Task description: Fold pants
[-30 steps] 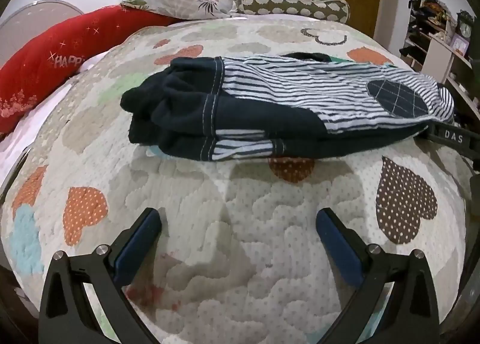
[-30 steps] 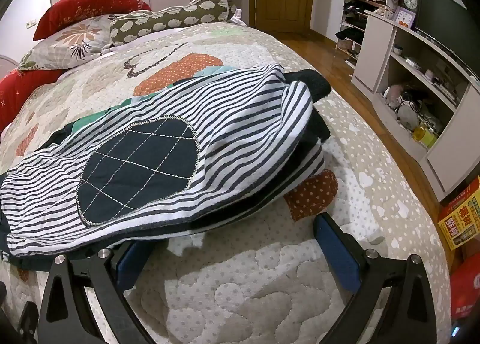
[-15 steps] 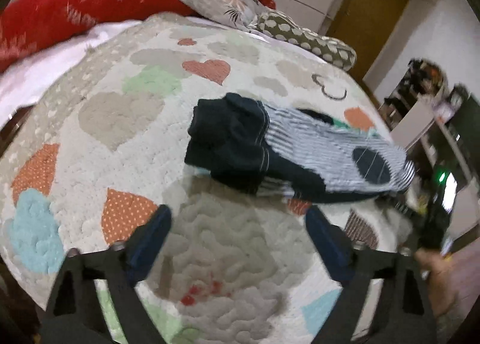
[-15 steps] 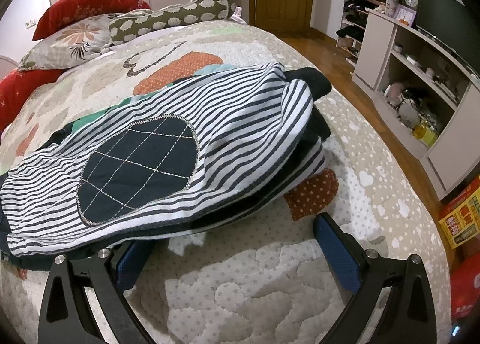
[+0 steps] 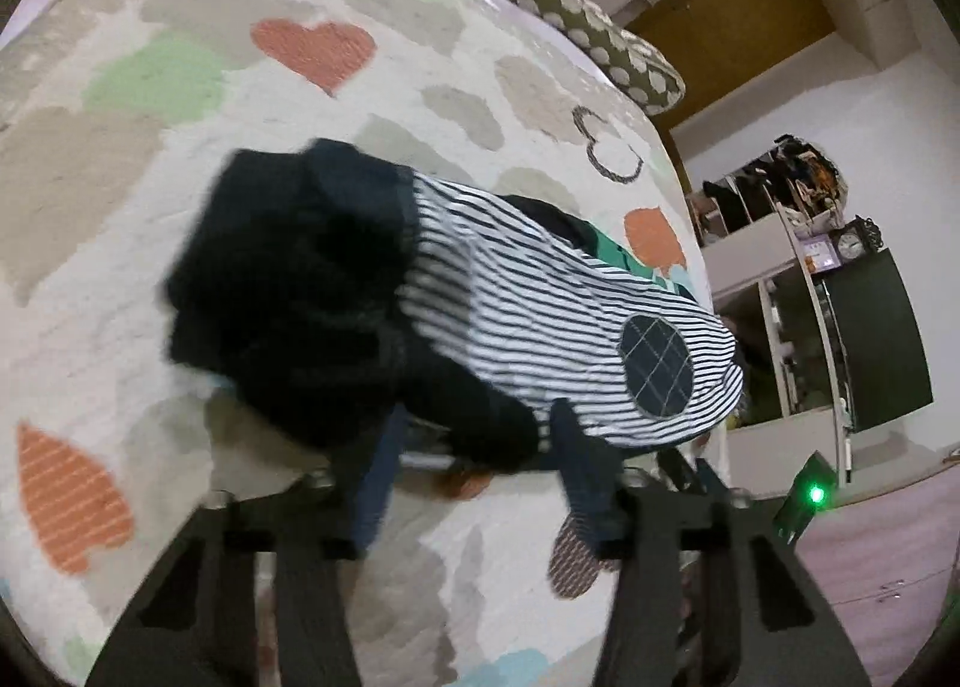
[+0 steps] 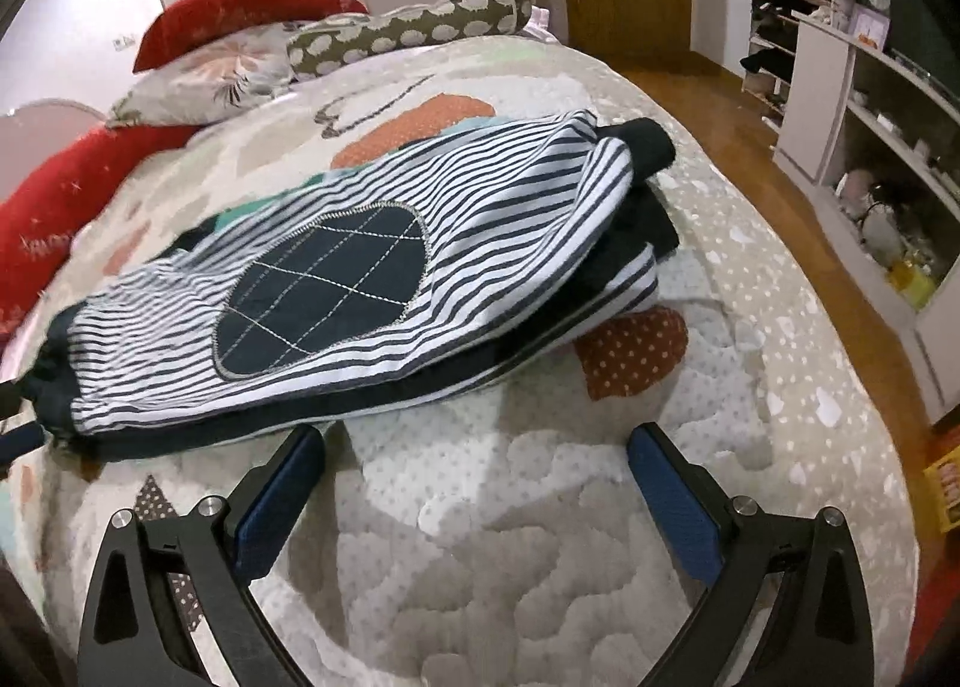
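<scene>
The folded striped pants (image 6: 372,291) lay on the quilted bed (image 6: 540,537), the left gripper (image 5: 474,435) having just narrowed around their dark near edge, seemingly to lift it, while the right gripper (image 6: 474,471) waited spread beside them.

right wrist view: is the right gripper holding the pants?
No. The right gripper stands open over the bare quilt, and the folded pants lie beyond its fingertips, untouched by either pad.
</scene>
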Tool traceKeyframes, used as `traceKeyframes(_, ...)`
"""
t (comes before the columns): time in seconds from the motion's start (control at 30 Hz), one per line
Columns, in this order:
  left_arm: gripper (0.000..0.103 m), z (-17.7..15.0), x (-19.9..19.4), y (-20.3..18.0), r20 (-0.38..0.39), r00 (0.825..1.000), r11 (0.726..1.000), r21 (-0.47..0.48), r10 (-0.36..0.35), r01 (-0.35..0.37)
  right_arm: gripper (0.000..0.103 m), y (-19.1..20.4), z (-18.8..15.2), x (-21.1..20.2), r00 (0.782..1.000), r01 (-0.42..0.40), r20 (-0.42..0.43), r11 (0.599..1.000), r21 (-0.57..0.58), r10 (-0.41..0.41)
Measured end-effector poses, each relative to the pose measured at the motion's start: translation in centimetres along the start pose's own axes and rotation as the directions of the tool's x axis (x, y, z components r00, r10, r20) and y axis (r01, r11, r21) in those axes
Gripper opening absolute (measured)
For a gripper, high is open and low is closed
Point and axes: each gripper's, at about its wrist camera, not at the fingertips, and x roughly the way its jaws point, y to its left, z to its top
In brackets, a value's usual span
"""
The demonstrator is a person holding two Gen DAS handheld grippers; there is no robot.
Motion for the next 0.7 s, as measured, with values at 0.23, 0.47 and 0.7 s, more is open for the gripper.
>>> traceKeyframes(0.23,0.035,1.6,2.5,0.4,-0.073,0.997,0.997,-0.07,0.039,-0.044,0.103,-0.5,-0.2,-0.4,0.999,-0.041,0.031,0.999,0.028,0.041)
traceKeyframes(0.47,0.0,2.0,1.5,-0.4,-0.026,0.997,0.997,-0.003,0.077,-0.077,0.088,-3.3,0.6,-2.8,0.976,-0.219,0.052,0.963,0.155,0.213)
traceKeyframes(0.7,0.0,1.3,0.2,-0.1,-0.019,0.999,0.999,-0.035,0.035,-0.035,0.079,-3.0,1.5,-3.0,0.749,-0.622,0.022,0.691,0.368,0.662)
